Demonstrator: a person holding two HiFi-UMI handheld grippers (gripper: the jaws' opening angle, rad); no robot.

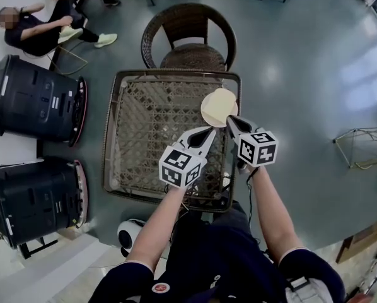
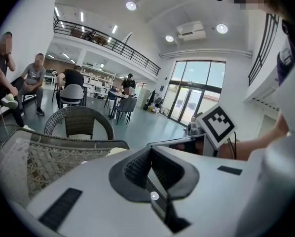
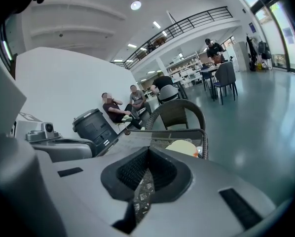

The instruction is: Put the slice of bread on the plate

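A round cream plate point(image 1: 212, 113) sits at the far right corner of the wicker table point(image 1: 132, 131), with a pale slice of bread point(image 1: 223, 98) lying on it. The two are hard to tell apart. Both grippers hover over the table just in front of the plate. My left gripper point(image 1: 212, 130) is shut with nothing in it, its tip a little left of the plate. My right gripper point(image 1: 230, 120) is also shut and empty, its tip at the plate's near edge. The plate point(image 3: 183, 148) shows beyond the right gripper's point(image 3: 147, 154) closed jaws. The left gripper's point(image 2: 150, 154) pads meet.
A wicker chair point(image 1: 188, 40) stands at the table's far side. Two black bins point(image 1: 37, 100) point(image 1: 34, 201) stand on the floor to the left, and a person point(image 1: 37, 30) sits beyond them. A wire stand point(image 1: 359, 147) is at the right, a white device point(image 1: 133, 235) near my feet.
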